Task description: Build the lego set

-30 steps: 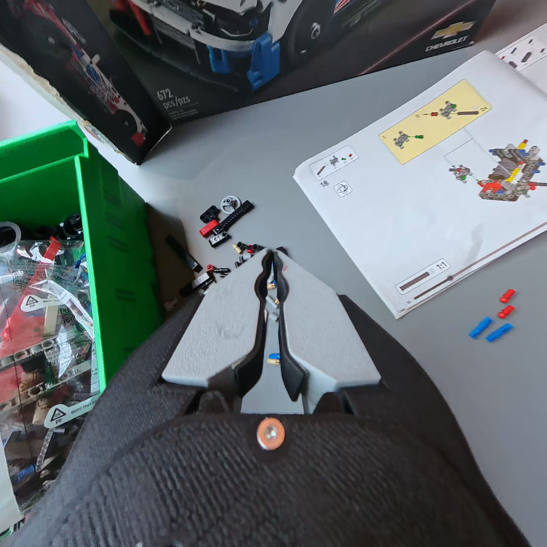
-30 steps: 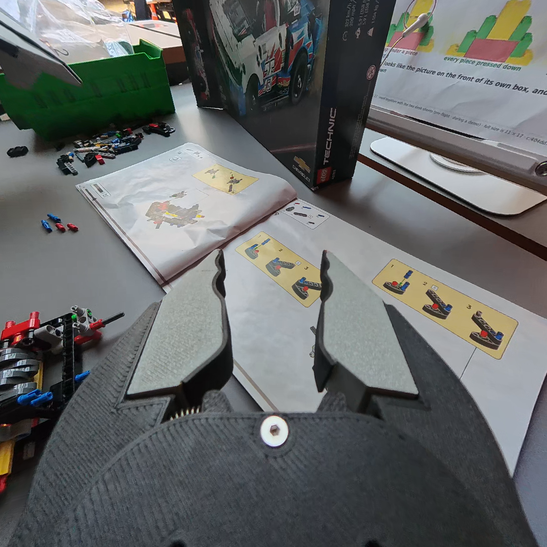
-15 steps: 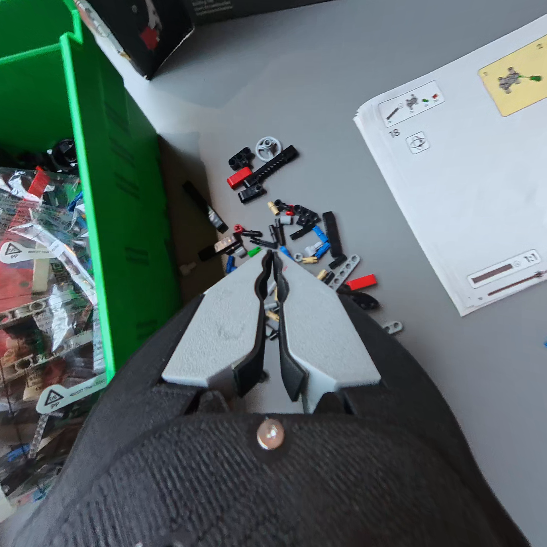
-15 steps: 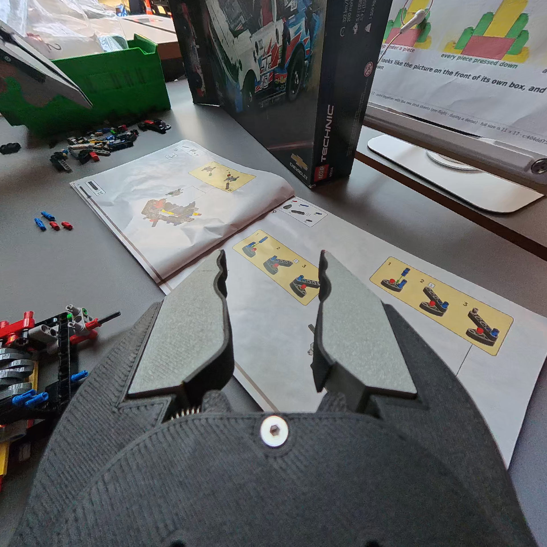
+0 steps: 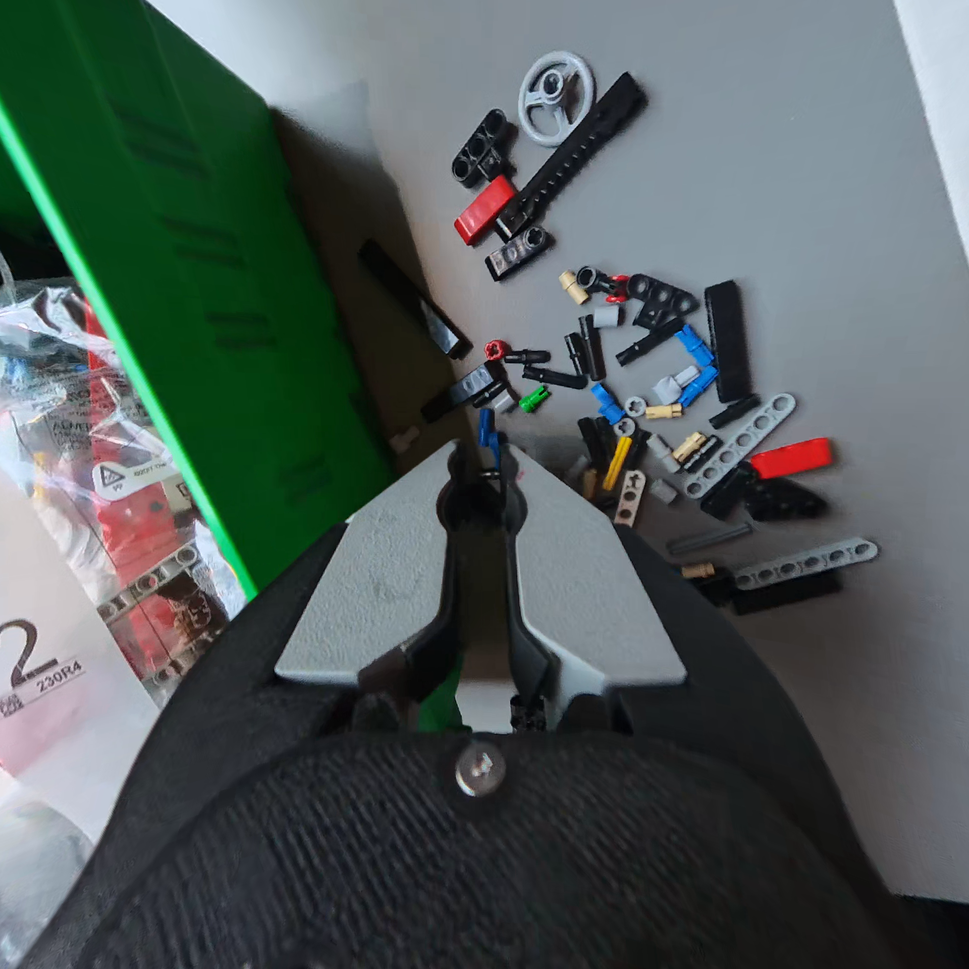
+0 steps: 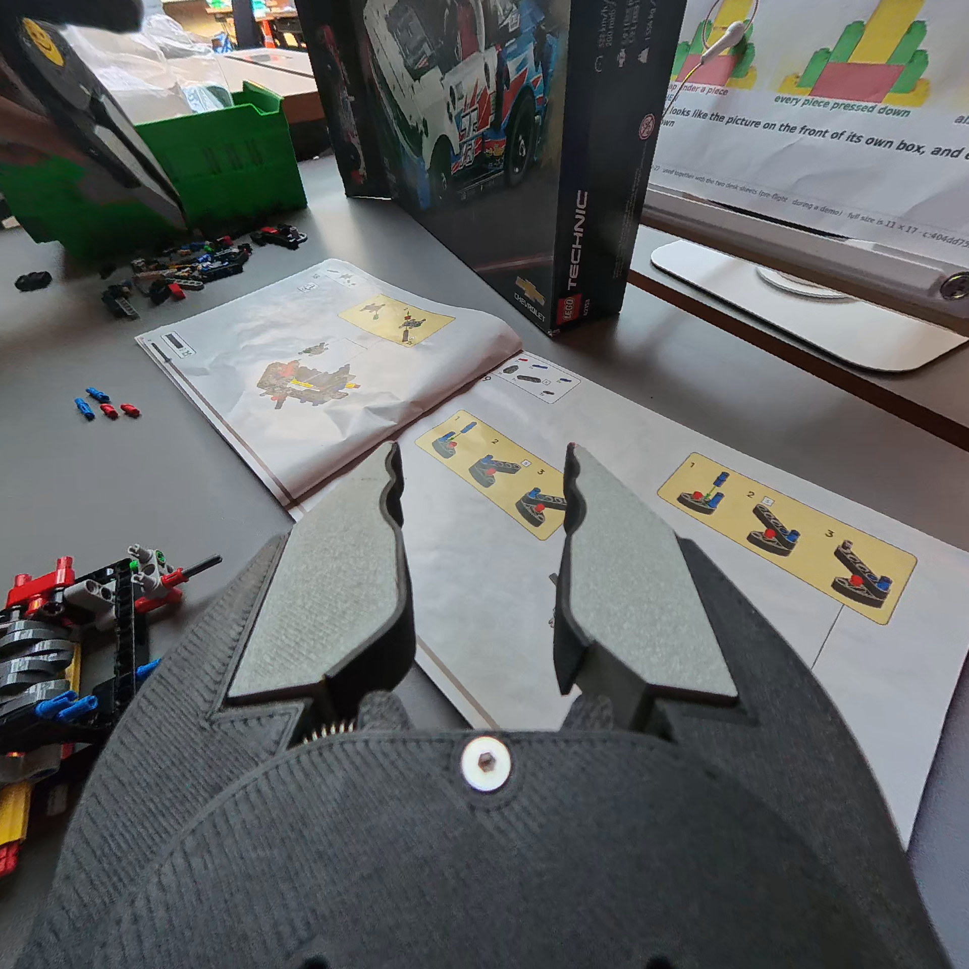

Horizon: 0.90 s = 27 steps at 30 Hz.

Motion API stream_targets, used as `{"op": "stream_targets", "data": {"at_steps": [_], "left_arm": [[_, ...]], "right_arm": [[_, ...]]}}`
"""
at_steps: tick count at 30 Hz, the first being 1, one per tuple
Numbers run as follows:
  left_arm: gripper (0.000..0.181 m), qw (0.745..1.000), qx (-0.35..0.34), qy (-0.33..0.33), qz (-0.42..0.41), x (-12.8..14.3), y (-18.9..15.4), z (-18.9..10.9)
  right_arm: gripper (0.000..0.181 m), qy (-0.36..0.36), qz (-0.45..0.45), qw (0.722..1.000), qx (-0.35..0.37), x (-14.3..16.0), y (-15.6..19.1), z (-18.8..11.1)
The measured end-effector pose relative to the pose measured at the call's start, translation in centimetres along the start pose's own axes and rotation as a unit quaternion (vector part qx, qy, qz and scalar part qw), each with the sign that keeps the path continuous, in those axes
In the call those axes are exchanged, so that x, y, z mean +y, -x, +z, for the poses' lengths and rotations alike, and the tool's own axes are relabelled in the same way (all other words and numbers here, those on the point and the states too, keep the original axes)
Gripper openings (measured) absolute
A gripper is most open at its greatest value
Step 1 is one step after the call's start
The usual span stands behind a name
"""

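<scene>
Over the loose pieces beside the green bin (image 5: 210, 293), the left claw (image 5: 480, 461) is hanging with its fingers nearly closed, holding nothing I can tell; it should open first, then pinch one piece squarely. Farther right, the right claw (image 6: 485, 461) is waiting wide open and empty over the instruction booklet (image 6: 325, 367), the partly built model (image 6: 68, 629) lying on the counter (image 6: 131, 498) nearby.

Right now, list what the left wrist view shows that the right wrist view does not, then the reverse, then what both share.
Only the left wrist view: the grey steering wheel, the small green pin, the bags of parts inside the bin, and the left tongs nearly closed.

Only the right wrist view: the open instruction booklet, the set's box, the half-built model, four loose pins, and the right tongs open and empty.

Both: the green bin and the pile of loose pieces beside it.
</scene>
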<state>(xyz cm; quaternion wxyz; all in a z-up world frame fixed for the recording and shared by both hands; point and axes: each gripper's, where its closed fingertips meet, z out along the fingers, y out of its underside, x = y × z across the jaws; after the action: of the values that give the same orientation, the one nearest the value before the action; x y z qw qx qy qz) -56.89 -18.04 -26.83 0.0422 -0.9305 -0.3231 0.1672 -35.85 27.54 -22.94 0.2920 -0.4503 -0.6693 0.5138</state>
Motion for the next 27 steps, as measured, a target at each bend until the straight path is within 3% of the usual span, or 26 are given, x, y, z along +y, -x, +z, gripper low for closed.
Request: {"op": "stream_targets", "data": {"at_steps": [4, 13, 20, 27], "left_arm": [[0.012, 0.999, -0.027, 0.039, 0.016, 0.0, 0.9, 1.1], [0.011, 0.997, -0.004, 0.078, 0.019, 0.6, 0.7, 2.4], [0.000, 0.997, 0.008, 0.076, 0.024, 0.4, 0.5, 2.7], [0.008, 0.997, 0.020, 0.074, 0.027, 0.9, 0.2, 2.0]], "right_arm": [[0.059, 0.002, -0.005, 1.000, 0.001, 0.0, 0.2, 0.0], [0.059, -0.004, -0.004, 1.000, -0.002, -0.2, 0.2, -0.1], [0.059, -0.003, -0.004, 1.000, -0.002, -0.2, 0.2, 0.0], [0.057, -0.002, -0.004, 1.000, -0.003, -0.1, 0.2, 0.0]]}}
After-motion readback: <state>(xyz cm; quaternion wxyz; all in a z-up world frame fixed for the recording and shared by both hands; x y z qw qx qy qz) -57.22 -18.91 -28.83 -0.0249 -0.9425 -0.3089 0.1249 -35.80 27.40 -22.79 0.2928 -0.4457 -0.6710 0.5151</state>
